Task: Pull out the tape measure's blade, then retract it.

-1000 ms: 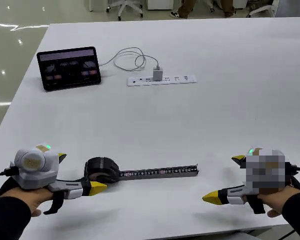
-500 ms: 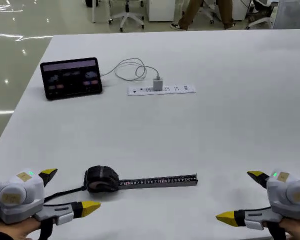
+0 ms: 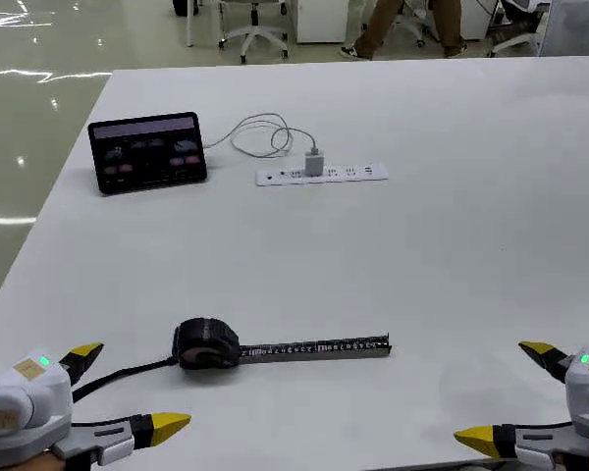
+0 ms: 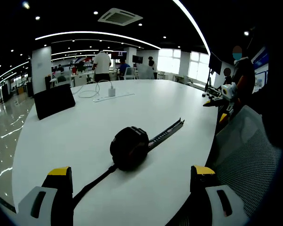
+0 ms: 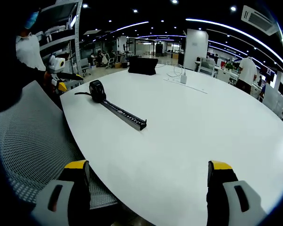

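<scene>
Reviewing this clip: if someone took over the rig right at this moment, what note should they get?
Left gripper: open, empty, at the near table edge, just short of the tape measure.
Right gripper: open, empty, well clear of the blade tip.
The tape measure lies on the table with its blade extended flat toward the right gripper's side.
Done: blade pulled out.
Left: retract it.
</scene>
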`<state>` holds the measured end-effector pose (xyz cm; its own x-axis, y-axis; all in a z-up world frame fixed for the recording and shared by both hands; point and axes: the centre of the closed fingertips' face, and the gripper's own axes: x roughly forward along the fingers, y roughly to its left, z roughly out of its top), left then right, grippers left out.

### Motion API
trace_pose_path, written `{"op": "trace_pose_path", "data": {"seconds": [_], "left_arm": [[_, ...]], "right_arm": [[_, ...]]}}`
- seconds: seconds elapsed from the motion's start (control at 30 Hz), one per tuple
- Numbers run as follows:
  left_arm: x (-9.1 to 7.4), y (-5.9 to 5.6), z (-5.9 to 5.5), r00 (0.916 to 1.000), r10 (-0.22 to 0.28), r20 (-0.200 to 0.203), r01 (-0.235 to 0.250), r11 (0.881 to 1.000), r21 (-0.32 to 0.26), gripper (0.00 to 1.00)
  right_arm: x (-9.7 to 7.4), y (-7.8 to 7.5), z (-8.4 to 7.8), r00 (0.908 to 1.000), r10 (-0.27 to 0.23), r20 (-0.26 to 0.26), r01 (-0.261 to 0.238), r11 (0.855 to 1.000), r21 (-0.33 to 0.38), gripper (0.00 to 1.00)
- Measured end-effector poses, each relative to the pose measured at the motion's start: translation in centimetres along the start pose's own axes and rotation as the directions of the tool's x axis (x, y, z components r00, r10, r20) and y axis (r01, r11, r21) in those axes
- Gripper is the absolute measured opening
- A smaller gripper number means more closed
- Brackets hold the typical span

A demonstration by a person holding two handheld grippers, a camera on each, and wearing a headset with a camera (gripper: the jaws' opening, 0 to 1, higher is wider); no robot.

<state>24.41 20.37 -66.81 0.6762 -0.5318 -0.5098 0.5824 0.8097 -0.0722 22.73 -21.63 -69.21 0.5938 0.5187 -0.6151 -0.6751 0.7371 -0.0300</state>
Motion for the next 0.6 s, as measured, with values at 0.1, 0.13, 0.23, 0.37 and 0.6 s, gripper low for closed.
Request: {"op": "trace_pose_path", "data": {"seconds": [0.1,0.13,0.23,0.37,0.6], "left_arm": [[-0.3,0.2,-0.1,1.0000,0.004,0.001,-0.004,1.000,-0.007,1.00],[-0.3,0.3,0.0,1.0000,0.007,0.002,-0.007,1.000,-0.007,1.00],[-0.4,0.6,0.0,0.9998,0.016,0.009,-0.016,1.000,-0.007,1.00],[-0.3,0.8,-0.2,0.9998,0.019,0.010,-0.018,1.000,-0.014,1.00],[-0.3,0.8,-0.2,0.9998,0.017,0.010,-0.017,1.000,-0.017,1.00]], "right_arm": [[-0.6,-0.1,-0.5,0.9999,-0.010,-0.001,0.010,1.000,0.019,1.00],[-0.9,-0.1,-0.7,0.9999,-0.014,0.001,0.014,1.000,0.021,1.00],[-1.2,0.0,-0.8,0.9998,-0.018,0.000,0.018,1.000,0.022,1.00],[-1.3,-0.6,-0.3,0.9994,-0.033,0.010,0.033,0.999,0.034,1.00],[-1.2,-0.6,-0.1,0.9993,-0.036,0.010,0.036,0.999,0.018,1.00]]}}
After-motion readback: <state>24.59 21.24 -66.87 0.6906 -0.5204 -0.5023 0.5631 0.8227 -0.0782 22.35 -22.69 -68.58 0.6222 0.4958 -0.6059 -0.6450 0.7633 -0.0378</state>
